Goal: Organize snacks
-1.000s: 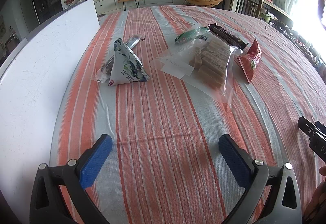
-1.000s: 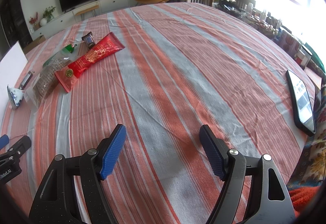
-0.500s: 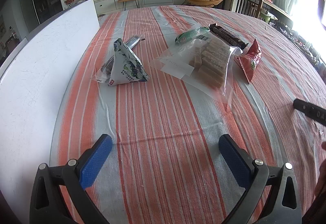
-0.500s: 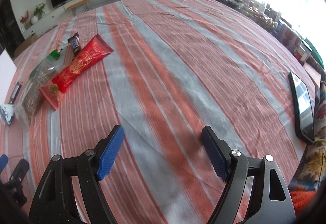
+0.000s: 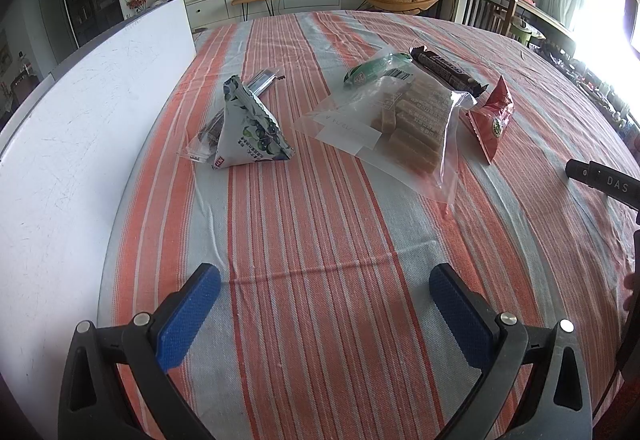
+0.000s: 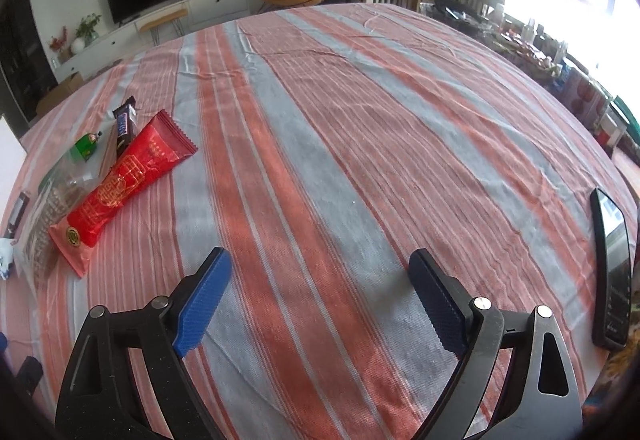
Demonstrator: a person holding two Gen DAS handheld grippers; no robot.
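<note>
Left wrist view: left gripper (image 5: 324,304) spread wide over bare striped tablecloth (image 5: 320,224), nothing between the blue ribbed pads. Snacks well ahead of it, all apart from the fingers: pyramid-shaped pouch (image 5: 250,131) with blueberry print ahead-left, lying on a clear wrapper; clear plastic bag of tan bars (image 5: 404,119) ahead-right, crinkled and glossy; green sweet (image 5: 372,68) and dark chocolate bar (image 5: 444,69) behind it; red packet (image 5: 492,117) with serrated edge just beside the bag on the right. White board (image 5: 80,111) along the left edge.

Right wrist view: right gripper (image 6: 320,298) just widened to full spread, empty, over woven orange-and-grey cloth. Long red packet far ahead-left. Black phone (image 6: 612,272) flat near the right edge.
</note>
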